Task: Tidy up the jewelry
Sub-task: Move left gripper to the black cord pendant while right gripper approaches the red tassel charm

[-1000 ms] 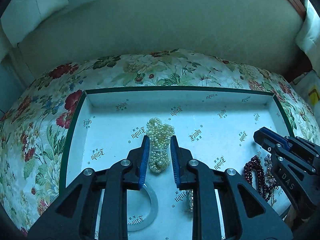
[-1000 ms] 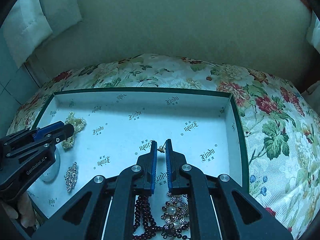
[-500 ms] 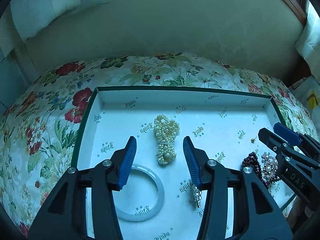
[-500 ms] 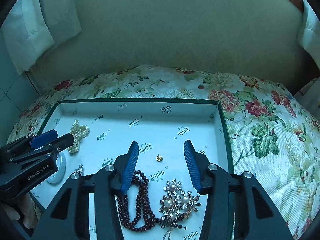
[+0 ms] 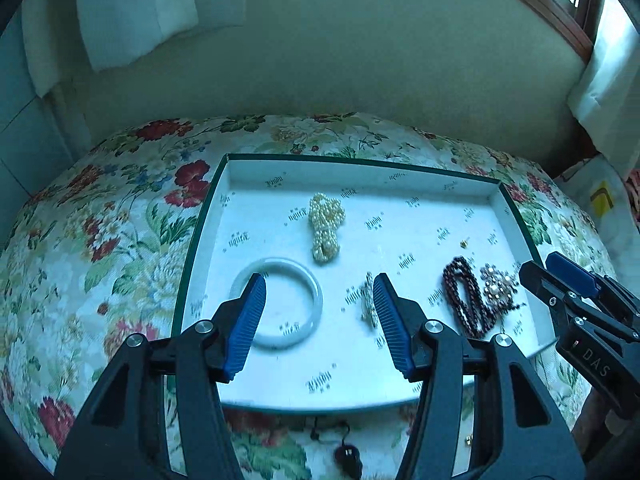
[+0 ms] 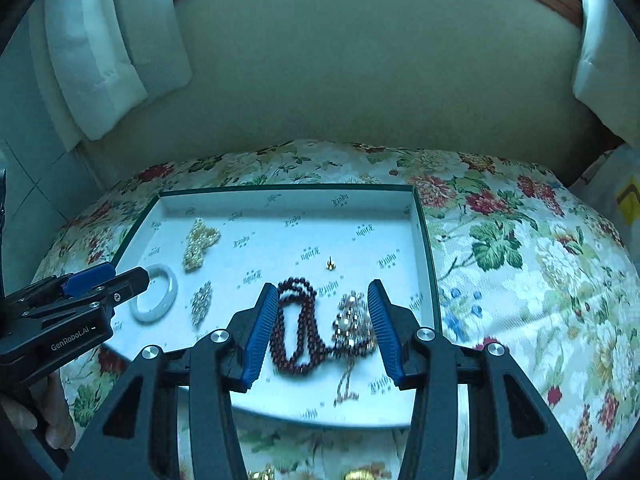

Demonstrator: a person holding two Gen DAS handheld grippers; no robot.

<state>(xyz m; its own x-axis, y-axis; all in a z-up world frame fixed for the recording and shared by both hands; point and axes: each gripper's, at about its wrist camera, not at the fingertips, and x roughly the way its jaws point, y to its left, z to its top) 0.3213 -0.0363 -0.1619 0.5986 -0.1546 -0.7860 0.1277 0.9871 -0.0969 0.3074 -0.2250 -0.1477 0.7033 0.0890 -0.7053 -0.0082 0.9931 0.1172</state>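
Note:
A white, green-edged tray [image 5: 516, 216] [image 6: 426, 248] lies on a floral cloth. In it are a pearl piece [image 5: 326, 226] [image 6: 200, 242], a pale bangle [image 5: 280, 304] [image 6: 160, 294], a rhinestone brooch [image 5: 368, 306] [image 6: 201, 302], a dark red bead necklace [image 5: 466, 296] [image 6: 298, 328], a pearl-and-crystal brooch [image 5: 496, 286] [image 6: 354, 324] and a tiny gold earring [image 5: 464, 243] [image 6: 330, 266]. My left gripper [image 5: 320, 320] is open and empty above the tray's near part. My right gripper [image 6: 324, 328] is open and empty above the bead necklace and brooch.
The floral cloth [image 5: 100, 240] [image 6: 520, 260] covers the surface around the tray. A small dark item [image 5: 348, 454] and small gold pieces [image 6: 356, 474] lie on the cloth in front of the tray. A padded wall [image 6: 360, 80] stands behind.
Both grippers opened and pulled back and up from the tray. The left let go of the pearl piece; the right let go of the gold earring, which now lies in the tray.

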